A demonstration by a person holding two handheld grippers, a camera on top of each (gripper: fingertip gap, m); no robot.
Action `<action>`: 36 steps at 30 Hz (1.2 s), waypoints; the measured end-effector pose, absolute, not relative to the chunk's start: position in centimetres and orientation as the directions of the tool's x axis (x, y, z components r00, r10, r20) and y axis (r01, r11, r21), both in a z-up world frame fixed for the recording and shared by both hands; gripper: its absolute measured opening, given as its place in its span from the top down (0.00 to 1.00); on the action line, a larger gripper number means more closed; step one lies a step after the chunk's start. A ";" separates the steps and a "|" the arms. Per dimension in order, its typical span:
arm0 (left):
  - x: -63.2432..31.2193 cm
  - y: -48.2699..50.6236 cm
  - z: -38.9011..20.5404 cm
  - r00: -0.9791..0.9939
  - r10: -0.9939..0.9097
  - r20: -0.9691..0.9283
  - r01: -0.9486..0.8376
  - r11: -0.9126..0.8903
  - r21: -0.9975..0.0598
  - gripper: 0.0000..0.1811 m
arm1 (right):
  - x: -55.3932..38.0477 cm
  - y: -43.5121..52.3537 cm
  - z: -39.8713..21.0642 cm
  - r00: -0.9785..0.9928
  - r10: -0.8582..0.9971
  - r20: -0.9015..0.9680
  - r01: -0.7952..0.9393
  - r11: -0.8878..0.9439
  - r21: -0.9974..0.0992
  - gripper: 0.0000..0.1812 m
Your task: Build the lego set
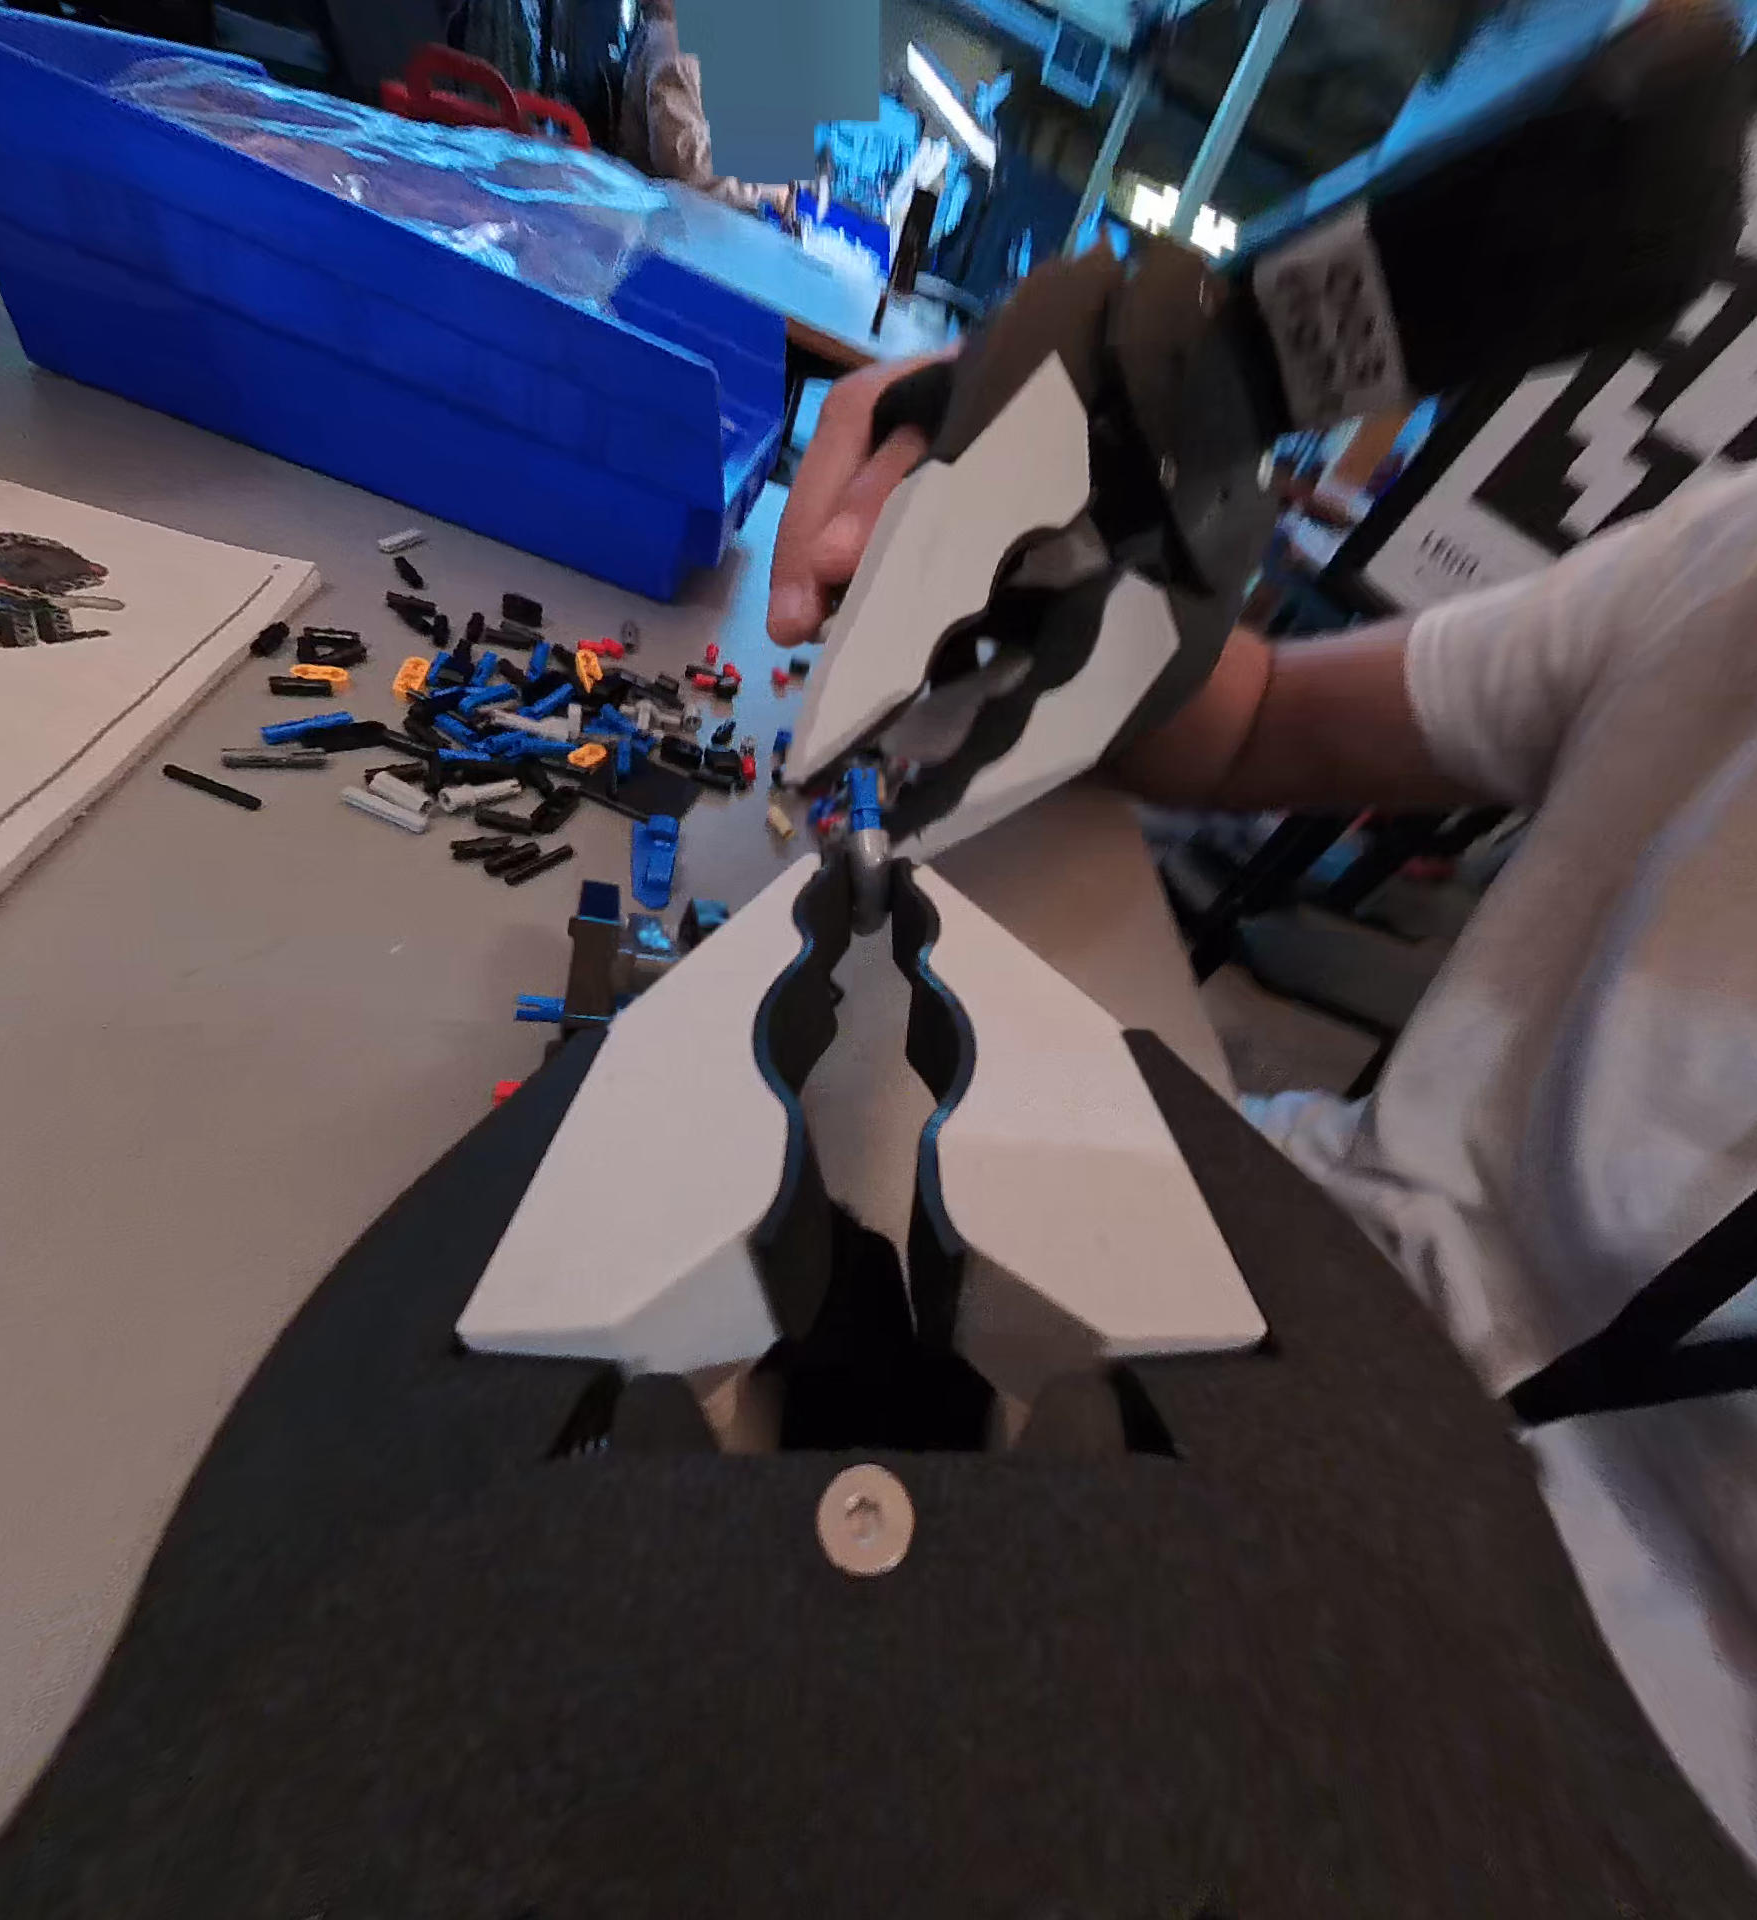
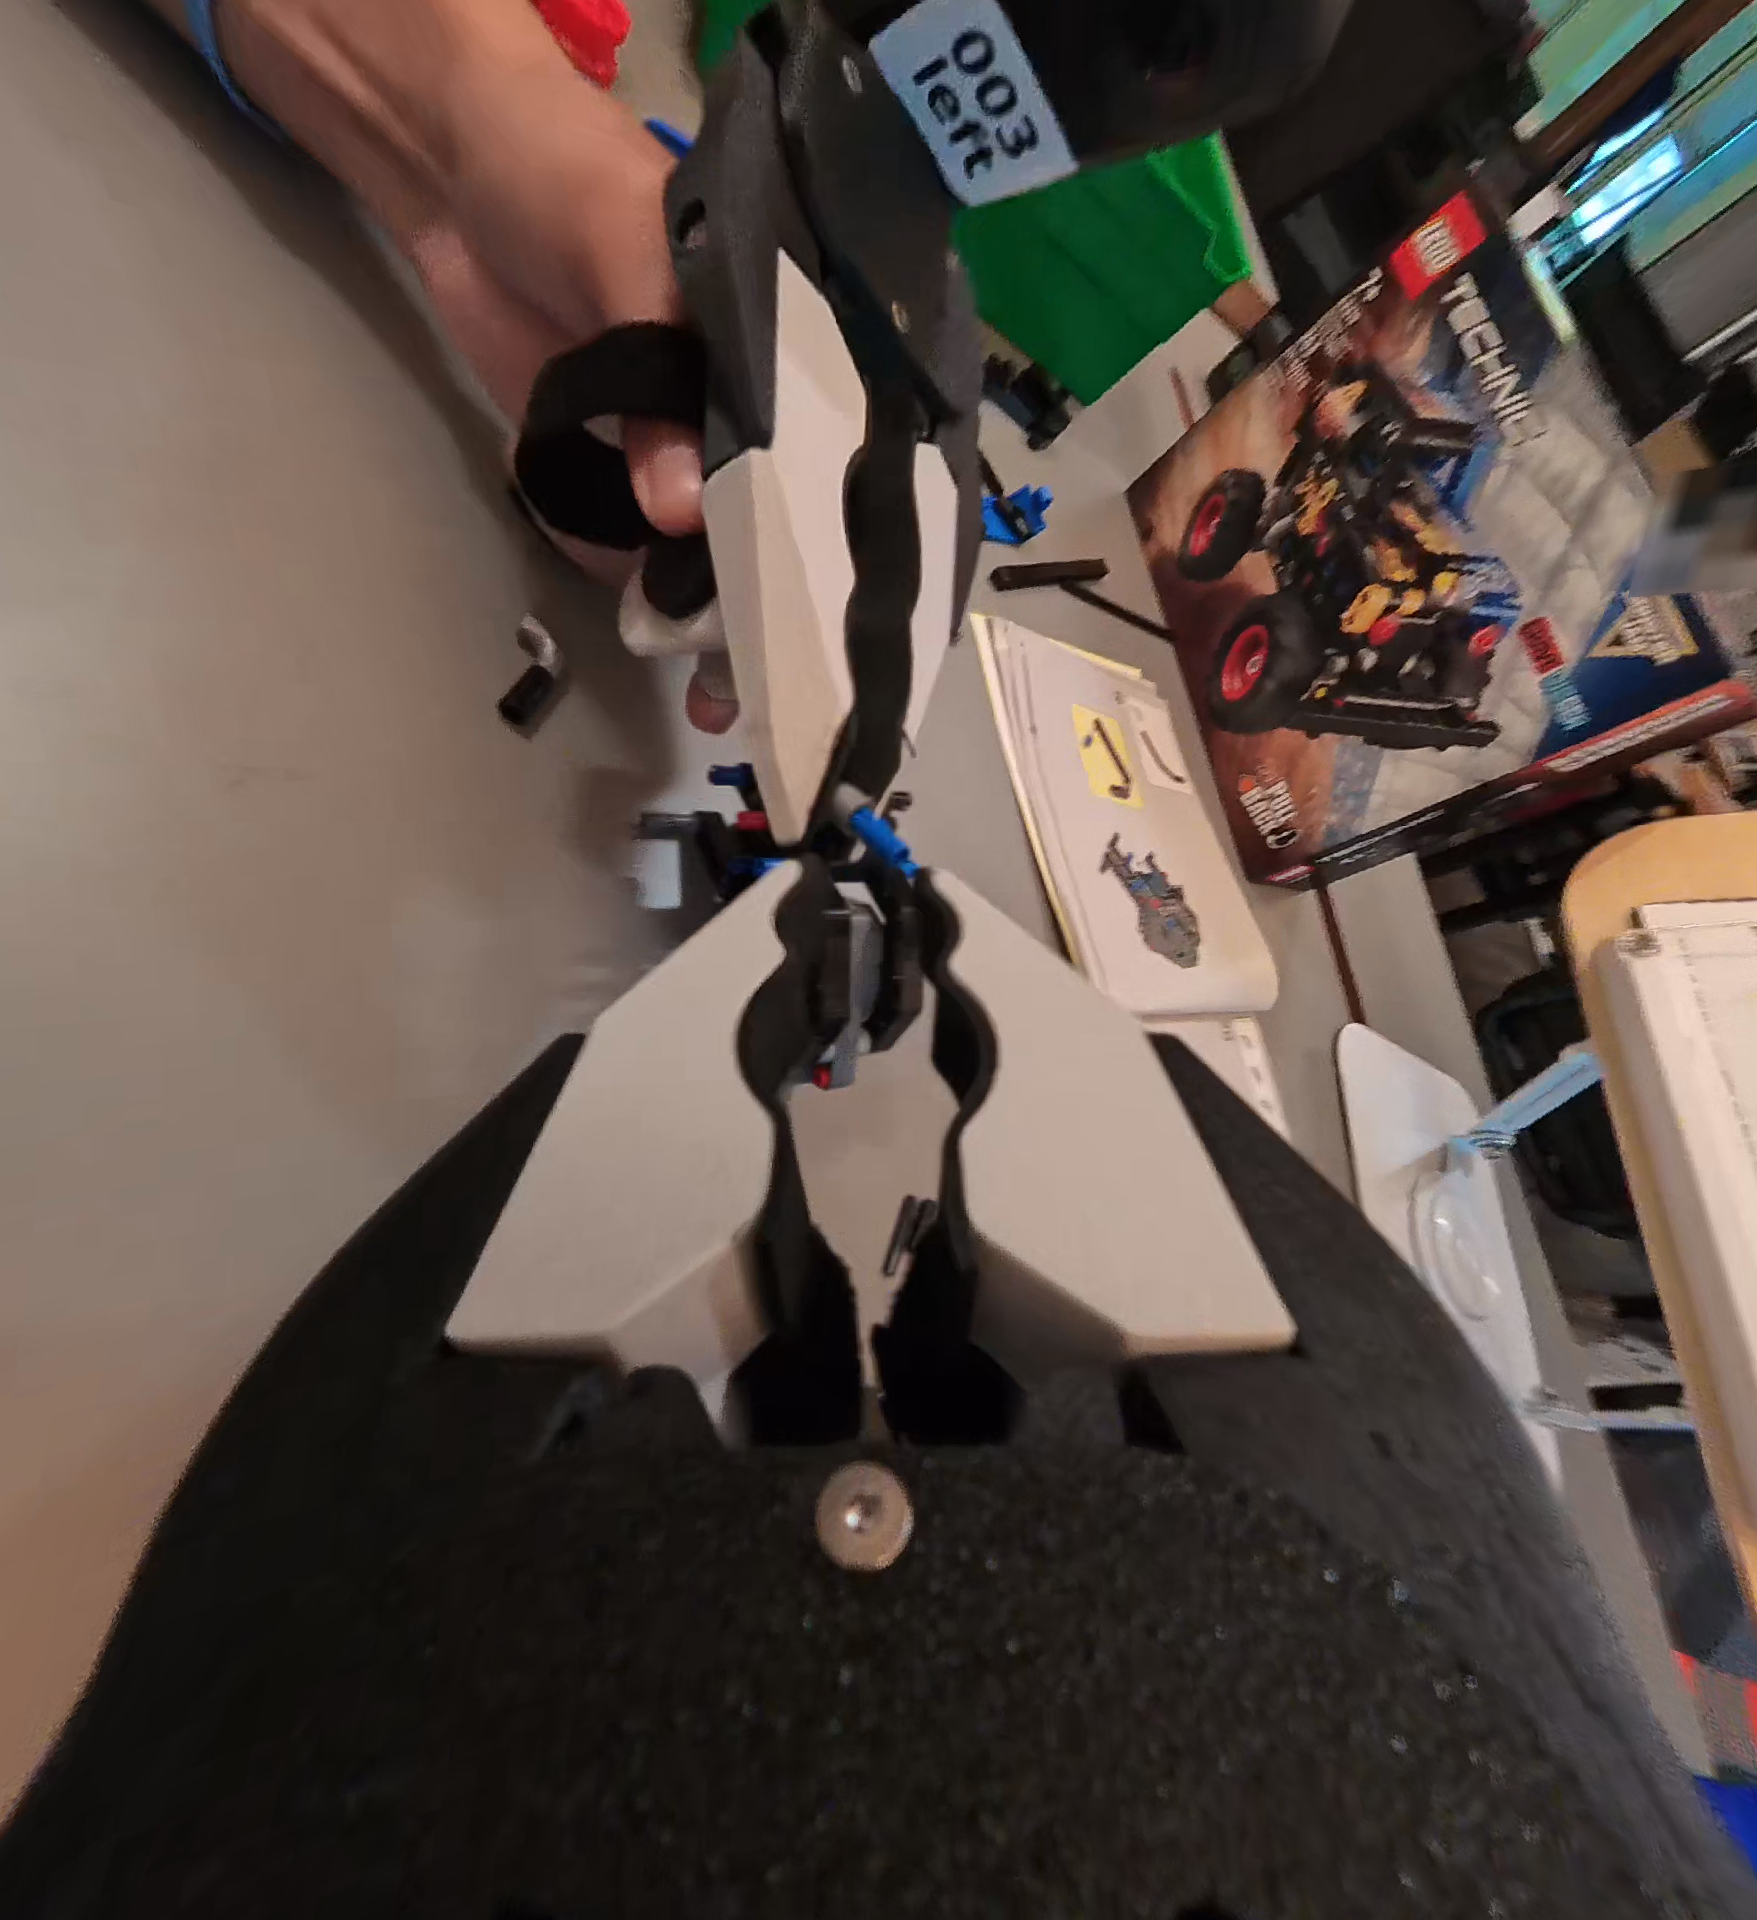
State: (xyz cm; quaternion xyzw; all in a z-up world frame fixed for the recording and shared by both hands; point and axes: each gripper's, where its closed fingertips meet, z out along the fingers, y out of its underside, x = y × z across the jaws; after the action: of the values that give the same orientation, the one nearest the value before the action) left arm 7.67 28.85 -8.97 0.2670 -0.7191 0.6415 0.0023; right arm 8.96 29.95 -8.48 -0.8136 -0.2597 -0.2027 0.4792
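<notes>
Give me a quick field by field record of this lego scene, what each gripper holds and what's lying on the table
left gripper: shut on small grey piece with a blue pin
right gripper: shut on grey and black subassembly
contact: the two gripper tips meet, held pieces appear pressed together
loose parts pile: black, blue, grey, orange, red pieces on the grey table
instruction booklet: open, beside set box
blue bins: behind the pile
</notes>
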 end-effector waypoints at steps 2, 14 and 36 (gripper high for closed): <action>8.2 29.2 -8.0 -0.831 -0.366 0.419 -0.423 -0.074 -0.903 0.97 | 9.8 30.3 -8.1 0.754 0.163 0.637 0.640 -0.400 -0.656 0.81; 7.9 28.8 -6.4 -0.795 -0.271 0.543 -0.487 -0.248 -0.837 0.97 | 9.4 32.3 -6.8 0.653 -0.043 0.756 0.696 -0.360 -0.621 0.82; 8.2 29.1 -8.5 -0.784 -0.439 0.438 -0.460 -0.061 -0.886 0.97 | 9.8 32.6 -8.5 0.608 -0.015 0.793 0.721 -0.407 -0.561 0.82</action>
State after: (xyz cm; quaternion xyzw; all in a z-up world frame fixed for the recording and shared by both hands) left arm 8.20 29.08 -8.46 0.3284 -0.6850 0.6503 0.0081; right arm 9.82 32.61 -8.52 -0.7505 -0.2352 -0.3748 0.4909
